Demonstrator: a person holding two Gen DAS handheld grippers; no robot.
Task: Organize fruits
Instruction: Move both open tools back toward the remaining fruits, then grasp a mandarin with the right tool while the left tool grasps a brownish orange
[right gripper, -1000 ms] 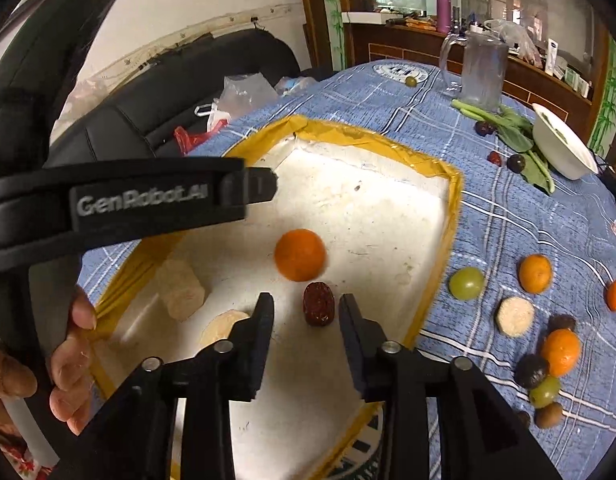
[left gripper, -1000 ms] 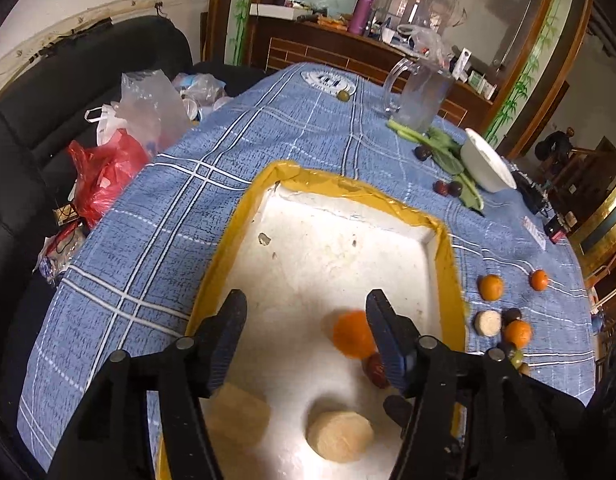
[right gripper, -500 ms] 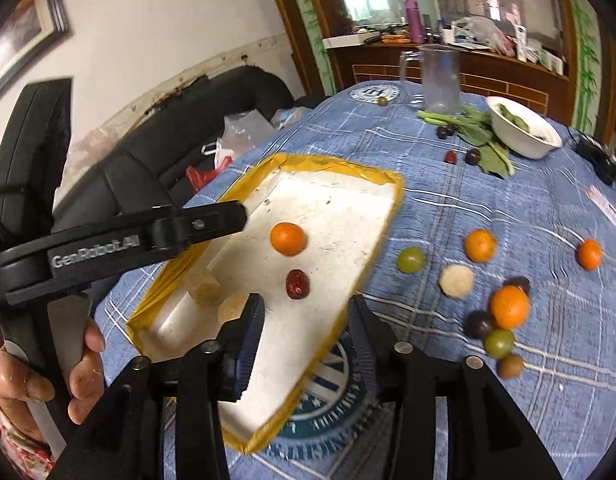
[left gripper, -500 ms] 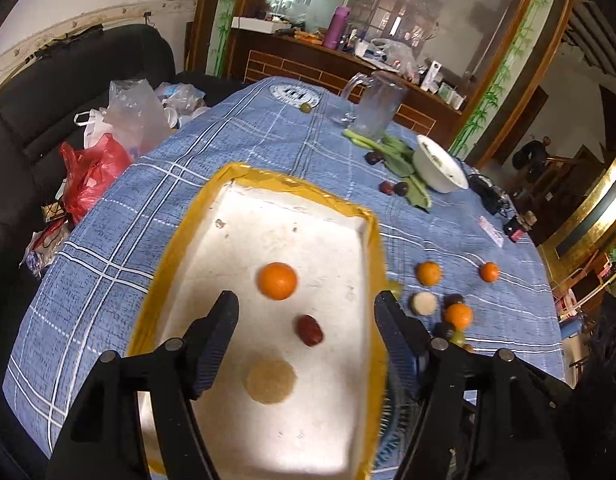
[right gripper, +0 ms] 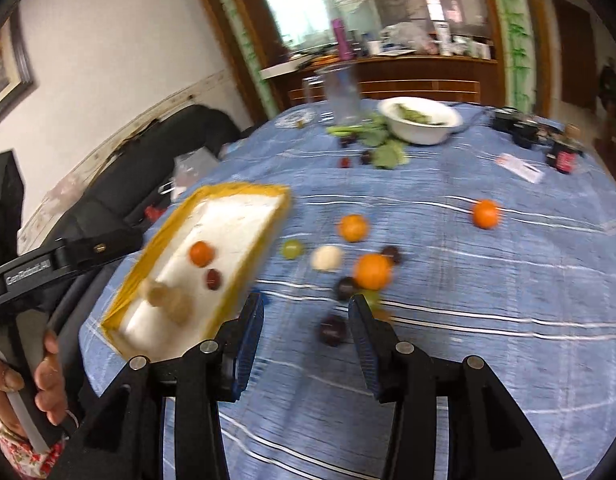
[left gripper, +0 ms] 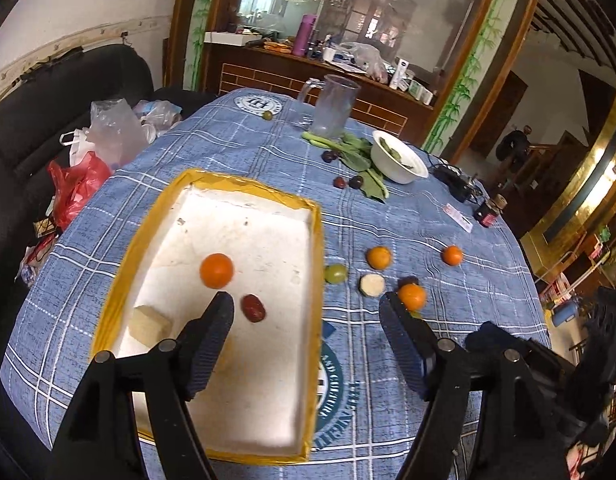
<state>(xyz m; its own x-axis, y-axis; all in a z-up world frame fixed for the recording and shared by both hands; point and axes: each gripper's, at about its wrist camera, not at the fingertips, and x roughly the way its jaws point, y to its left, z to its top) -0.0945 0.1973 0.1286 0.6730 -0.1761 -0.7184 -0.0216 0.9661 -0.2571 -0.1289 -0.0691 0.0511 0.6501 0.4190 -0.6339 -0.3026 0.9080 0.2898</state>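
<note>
With both tools empty — the left tool (left gripper: 304,308) opening wide, the right tool (right gripper: 306,306) part-open above a dark plum (right gripper: 333,330) beside the tray (left gripper: 317,240) — round fruit could be nudged and rolled off the surface (right gripper: 488,320).

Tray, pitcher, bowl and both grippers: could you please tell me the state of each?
Tray: holds an orange, a red date and pale chunks.
Pitcher: upright, looks empty.
Bowl: upright, holds greens.
Left gripper: opening, nothing between the jaws.
Right gripper: open, empty, above a dark fruit on the cloth.
</note>
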